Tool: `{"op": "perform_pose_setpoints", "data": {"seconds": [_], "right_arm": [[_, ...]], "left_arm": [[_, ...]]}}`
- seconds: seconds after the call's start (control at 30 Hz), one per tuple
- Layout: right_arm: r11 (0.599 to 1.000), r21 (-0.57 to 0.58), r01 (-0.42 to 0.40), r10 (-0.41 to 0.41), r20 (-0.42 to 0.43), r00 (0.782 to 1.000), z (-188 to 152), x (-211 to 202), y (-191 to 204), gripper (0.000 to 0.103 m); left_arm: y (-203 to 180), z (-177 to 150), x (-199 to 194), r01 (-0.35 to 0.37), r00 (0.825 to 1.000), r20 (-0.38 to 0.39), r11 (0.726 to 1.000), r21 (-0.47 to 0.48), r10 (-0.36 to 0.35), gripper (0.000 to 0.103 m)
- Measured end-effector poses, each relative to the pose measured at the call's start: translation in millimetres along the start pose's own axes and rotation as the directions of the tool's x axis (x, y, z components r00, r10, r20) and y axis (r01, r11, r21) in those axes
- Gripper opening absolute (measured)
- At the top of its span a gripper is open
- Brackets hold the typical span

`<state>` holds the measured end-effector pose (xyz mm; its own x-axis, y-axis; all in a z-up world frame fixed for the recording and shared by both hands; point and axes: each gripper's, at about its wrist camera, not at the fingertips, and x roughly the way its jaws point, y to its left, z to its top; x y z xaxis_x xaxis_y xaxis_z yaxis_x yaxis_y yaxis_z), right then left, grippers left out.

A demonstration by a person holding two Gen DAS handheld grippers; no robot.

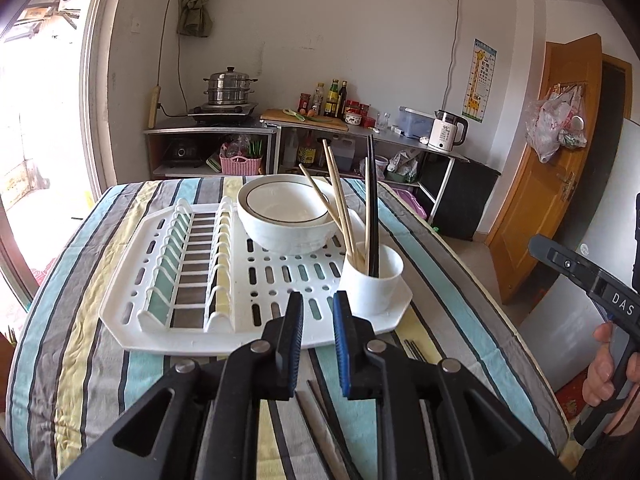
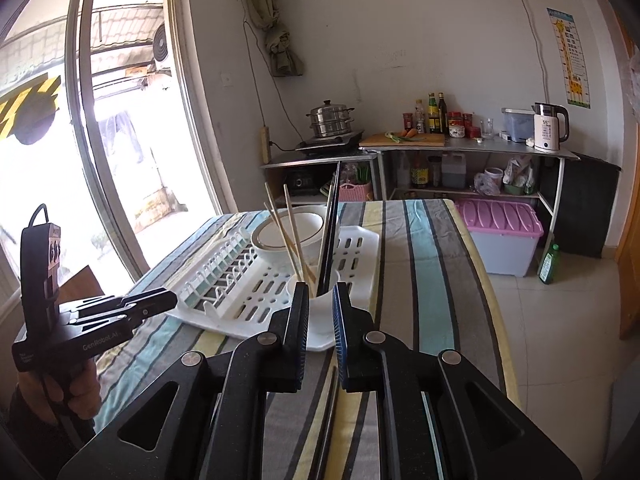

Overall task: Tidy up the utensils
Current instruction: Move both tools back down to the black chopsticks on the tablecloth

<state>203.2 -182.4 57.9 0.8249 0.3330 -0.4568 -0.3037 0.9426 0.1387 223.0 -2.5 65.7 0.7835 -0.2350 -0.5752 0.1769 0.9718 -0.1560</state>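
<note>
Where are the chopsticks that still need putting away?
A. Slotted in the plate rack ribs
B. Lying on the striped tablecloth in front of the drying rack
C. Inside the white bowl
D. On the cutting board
B: dark chopsticks lie loose on the striped tablecloth below the grippers, near the white drying rack, while others stand in the white cup.

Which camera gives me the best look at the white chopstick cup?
The left wrist view: the white chopstick cup stands unobstructed on the drying rack, chopsticks inside. In the right wrist view, the cup sits partly hidden behind the right gripper.
</note>
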Motion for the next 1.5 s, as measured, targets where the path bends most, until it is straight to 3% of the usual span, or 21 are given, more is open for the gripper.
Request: {"op": "perform_pose_setpoints", "data": {"seconds": [0.4, 0.6, 0.97, 1.5], "right_arm": [[0.999, -0.013, -0.031, 0.029, -0.097, 0.995, -69.0, -27.4, 12.1, 0.012], [1.000, -0.015, -0.022, 0.019, -0.135, 0.991, -83.9, -25.8, 12.7, 0.012], [1.000, -0.023, 0.005, -0.009, -0.188, 0.982, -84.6, -0.6, 7.5, 0.012], [0.997, -0.073, 0.025, -0.050, -0.356, 0.933, -87.3, 82.1, -6.8, 0.013]], "left_arm": [[-6.9, -86.6, -34.6, -0.030, 0.997, -0.067, 1.000, 0.007, 0.030, 0.016], [-7.0, -103.6, -37.5, -0.036, 0.995, -0.094, 0.999, 0.008, 0.036, 0.021], [-7.3, -100.4, -21.0, -0.057, 0.990, -0.127, 0.998, 0.005, 0.057, 0.022], [4.5, -92.7, 38.6, -0.061, 0.968, -0.246, 0.997, -0.039, 0.050, 0.022]]}}
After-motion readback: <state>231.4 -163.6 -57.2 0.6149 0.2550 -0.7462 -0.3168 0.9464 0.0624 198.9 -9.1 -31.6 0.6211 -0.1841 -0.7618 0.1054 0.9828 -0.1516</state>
